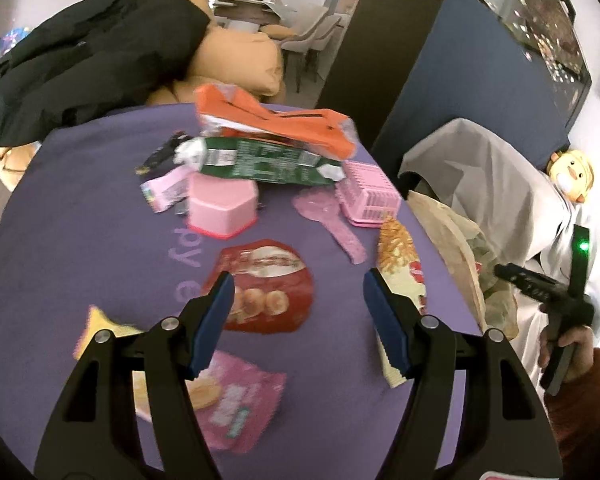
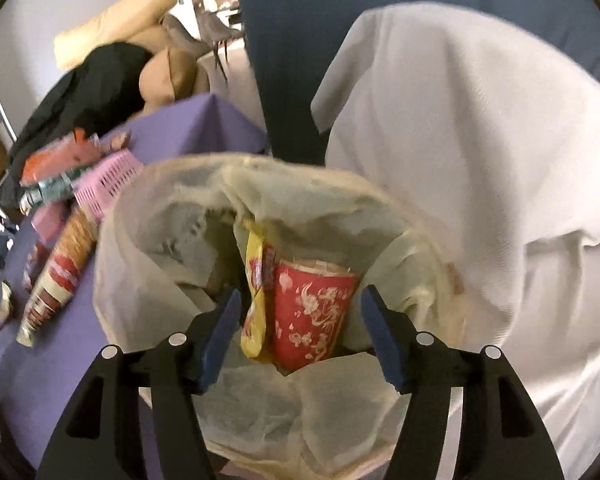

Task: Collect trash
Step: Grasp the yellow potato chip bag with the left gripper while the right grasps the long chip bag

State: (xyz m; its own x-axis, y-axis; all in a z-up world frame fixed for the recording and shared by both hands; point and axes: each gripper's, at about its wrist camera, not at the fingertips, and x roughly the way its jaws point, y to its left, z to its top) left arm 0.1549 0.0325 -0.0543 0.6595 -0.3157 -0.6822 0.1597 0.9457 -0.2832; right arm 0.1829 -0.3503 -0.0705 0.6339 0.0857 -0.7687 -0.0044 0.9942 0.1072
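My left gripper [image 1: 298, 284] is open and empty above the purple table [image 1: 80, 208], over a red snack wrapper [image 1: 266, 284]. A long yellow-and-red snack bag [image 1: 400, 264] lies by its right finger; it also shows in the right wrist view [image 2: 60, 272]. A pink wrapper [image 1: 236, 404] and a yellow wrapper [image 1: 100, 328] lie nearer. An orange bag [image 1: 272, 120] and a green bag [image 1: 260, 160] lie at the far side. My right gripper [image 2: 298, 300] is open and empty over the trash bag [image 2: 172, 280], which holds a red paper cup [image 2: 316, 316] and a yellow wrapper [image 2: 256, 312].
A pink box [image 1: 222, 208], a pink basket [image 1: 368, 194] and a pink spoon [image 1: 332, 220] stand mid-table. A black jacket [image 1: 84, 60] lies on tan cushions behind. White cloth [image 2: 460, 140] drapes right of the trash bag. A blue partition [image 1: 460, 80] stands behind.
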